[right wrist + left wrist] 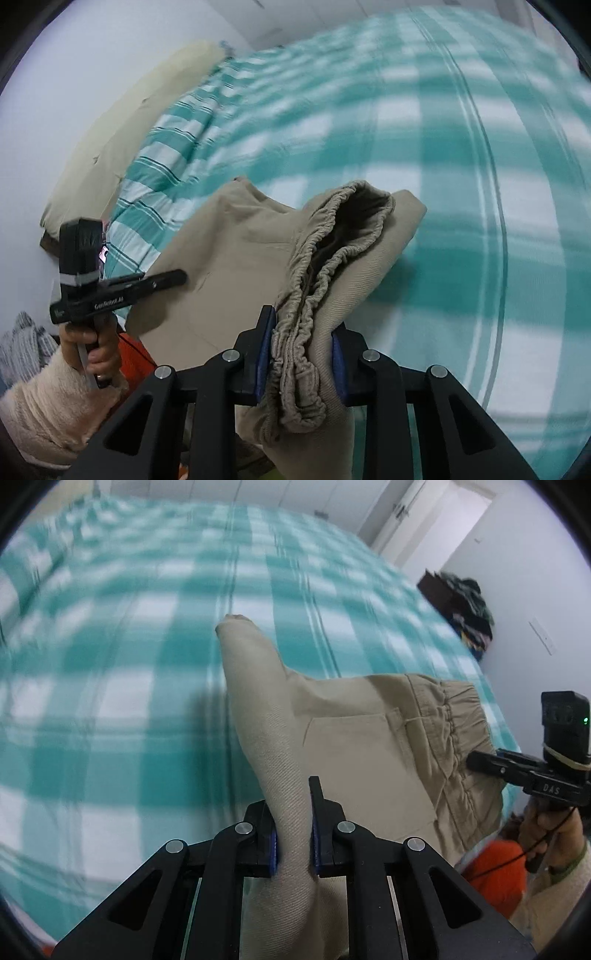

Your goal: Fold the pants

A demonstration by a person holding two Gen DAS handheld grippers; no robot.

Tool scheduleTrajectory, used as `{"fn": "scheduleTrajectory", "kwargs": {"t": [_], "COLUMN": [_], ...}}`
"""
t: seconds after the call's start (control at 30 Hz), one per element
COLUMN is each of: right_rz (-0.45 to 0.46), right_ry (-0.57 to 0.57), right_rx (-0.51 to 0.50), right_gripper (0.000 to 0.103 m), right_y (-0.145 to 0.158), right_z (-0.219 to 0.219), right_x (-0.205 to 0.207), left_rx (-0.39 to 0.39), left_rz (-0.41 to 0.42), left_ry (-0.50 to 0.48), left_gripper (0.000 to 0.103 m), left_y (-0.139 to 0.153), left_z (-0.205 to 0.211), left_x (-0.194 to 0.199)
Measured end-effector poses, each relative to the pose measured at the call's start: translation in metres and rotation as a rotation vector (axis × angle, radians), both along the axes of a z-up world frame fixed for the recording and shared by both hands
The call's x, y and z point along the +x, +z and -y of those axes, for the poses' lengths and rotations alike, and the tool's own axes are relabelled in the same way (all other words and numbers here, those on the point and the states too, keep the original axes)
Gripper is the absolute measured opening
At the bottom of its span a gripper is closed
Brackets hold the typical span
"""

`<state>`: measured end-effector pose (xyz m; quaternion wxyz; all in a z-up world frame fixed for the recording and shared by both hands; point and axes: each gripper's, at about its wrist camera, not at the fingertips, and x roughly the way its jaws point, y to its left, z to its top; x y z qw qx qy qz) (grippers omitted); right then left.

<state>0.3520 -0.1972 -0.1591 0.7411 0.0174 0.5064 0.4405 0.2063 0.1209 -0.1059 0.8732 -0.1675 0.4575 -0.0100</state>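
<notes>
Beige pants (369,746) hang lifted above a bed with a teal and white checked cover (129,686). My left gripper (293,812) is shut on a bunched fold of the pants' fabric, which runs up between the blue pads. In the right wrist view my right gripper (303,332) is shut on the gathered elastic waistband (332,240). The pants (229,258) spread between both grippers. Each gripper shows in the other's view: the right gripper (474,760) at the waistband's edge, the left gripper (181,276) against the beige cloth. A back pocket shows below the waistband.
The bed cover (461,184) fills most of both views, blurred. A cream pillow (129,122) lies along the wall. A dark pile of clothes (469,609) sits past the bed near a white door (417,513). Something orange (495,871) lies below the person's hand (546,830).
</notes>
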Motion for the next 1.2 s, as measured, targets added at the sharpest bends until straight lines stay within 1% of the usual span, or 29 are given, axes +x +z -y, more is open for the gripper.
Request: {"fn": "scheduleTrajectory", "kwargs": {"t": [0.07,0.1,0.13,0.17,0.2,0.23,0.27,0.3,0.33,0.37,0.4,0.43,0.47,0.5,0.53,0.6,0.7,0.8,0.93,1.03,1.07,1.13,1.17,1.2], "right_rz": [0.065,0.089,0.103,0.119,0.134,0.147,0.156,0.174,0.198,0.218,0.251,0.270,0.297,0.330,0.346,0.359,0.359,0.373,0.395,0.422,0.428,0.443,0.444,0.443], "right_ry": [0.016,0.012,-0.002,-0.017,-0.032,-0.064,-0.107,-0.150,-0.189,-0.211,-0.227,-0.234,-0.243,-0.245,-0.244,-0.245,-0.247,-0.267,-0.273,-0.262,-0.259,-0.254,-0.252,-0.248], "right_rx": [0.006,0.020,0.036,0.052,0.060,0.040,-0.002,-0.047,-0.096,-0.135,-0.182,-0.205,-0.239,-0.279,-0.301,-0.316,-0.273,-0.235,-0.214,-0.218,-0.219,-0.215,-0.212,-0.204], "right_gripper": [0.028,0.028,0.028,0.031,0.035,0.045,0.059,0.063,0.069,0.076,0.082,0.092,0.097,0.097,0.097,0.097,0.097,0.098,0.098,0.098,0.098,0.100,0.102,0.102], "right_y": [0.017,0.026,0.033,0.040,0.044,0.045,0.043,0.043,0.043,0.043,0.042,0.042,0.038,0.033,0.029,0.024,0.024,0.033,0.046,0.055,0.058,0.065,0.067,0.070], "right_z": [-0.016,-0.024,-0.033,-0.040,-0.045,-0.048,-0.049,-0.048,-0.046,-0.042,-0.035,-0.032,-0.026,-0.020,-0.017,-0.007,0.003,0.008,0.003,-0.001,-0.002,-0.003,-0.004,-0.005], "right_x": [0.018,0.033,0.045,0.060,0.076,0.092,0.104,0.109,0.112,0.111,0.103,0.099,0.090,0.077,0.066,0.048,0.013,-0.018,-0.050,-0.071,-0.075,-0.089,-0.094,-0.101], "left_rx": [0.017,0.035,0.087,0.155,0.247,0.364,0.411,0.433,0.427,0.425,0.440,0.460,0.483,0.497,0.495,0.473,0.454,0.467,0.499,0.481,0.487,0.505,0.518,0.534], "left_rz": [0.048,0.065,0.079,0.081,0.075,0.068,0.071,0.089,0.104,0.112,0.113,0.112,0.104,0.098,0.099,0.104,0.123,0.147,0.169,0.219,0.236,0.219,0.191,0.158], "left_ry": [0.034,0.050,0.072,0.097,0.133,0.182,0.200,0.203,0.190,0.180,0.181,0.186,0.195,0.198,0.197,0.194,0.200,0.215,0.256,0.260,0.269,0.280,0.279,0.268], "left_gripper": [0.012,0.015,0.026,0.034,0.058,0.080,0.085,0.088,0.092,0.094,0.095,0.095,0.095,0.096,0.098,0.099,0.100,0.101,0.101,0.101,0.101,0.101,0.101,0.101], "left_y": [0.015,0.020,0.024,0.026,0.025,0.026,0.025,0.026,0.025,0.023,0.019,0.016,0.013,0.010,0.011,0.015,0.024,0.034,0.050,0.059,0.062,0.064,0.064,0.064], "left_z": [-0.017,-0.024,-0.030,-0.034,-0.036,-0.037,-0.034,-0.032,-0.029,-0.025,-0.018,-0.012,-0.005,0.005,0.011,0.025,0.039,0.050,0.058,0.063,0.065,0.069,0.070,0.072], "left_x": [0.020,0.027,0.038,0.046,0.053,0.055,0.053,0.045,0.038,0.030,0.020,0.013,0.007,-0.001,-0.008,-0.023,-0.043,-0.063,-0.083,-0.099,-0.106,-0.112,-0.113,-0.113]}}
